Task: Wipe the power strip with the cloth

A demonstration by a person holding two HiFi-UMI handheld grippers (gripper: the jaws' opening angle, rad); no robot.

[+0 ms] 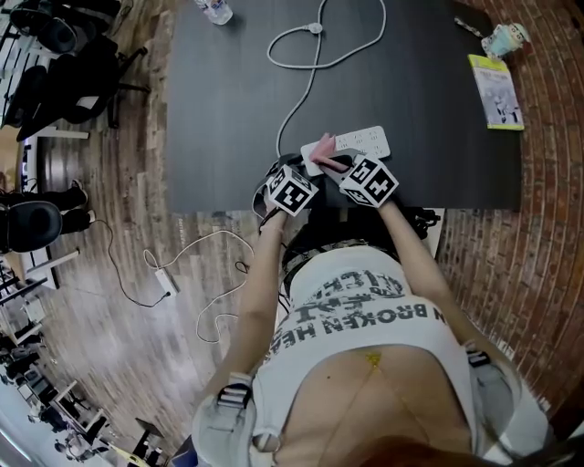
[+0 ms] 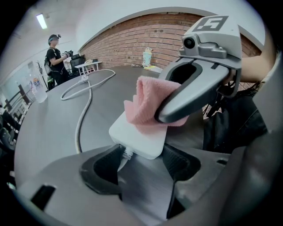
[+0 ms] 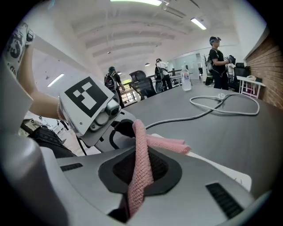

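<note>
A white power strip (image 1: pixel 365 141) lies near the front edge of the black table (image 1: pixel 228 137), and its white cable (image 1: pixel 301 91) loops away to the back. My left gripper (image 1: pixel 308 173) is shut on the cable end of the power strip (image 2: pixel 141 141), one jaw on each side. My right gripper (image 1: pixel 336 165) is shut on a pink cloth (image 3: pixel 141 154) and presses the cloth (image 2: pixel 143 106) down on the strip's top. In the right gripper view a bare part of the strip (image 3: pixel 230 170) shows past the jaws. The two grippers stand close together.
A water bottle (image 1: pixel 214 9) stands at the table's far edge. A yellow-green booklet (image 1: pixel 495 91) and a small cup (image 1: pixel 505 38) lie at the far right. Office chairs (image 1: pixel 55 55) and another power strip (image 1: pixel 164 281) are on the wooden floor to the left. People stand far off.
</note>
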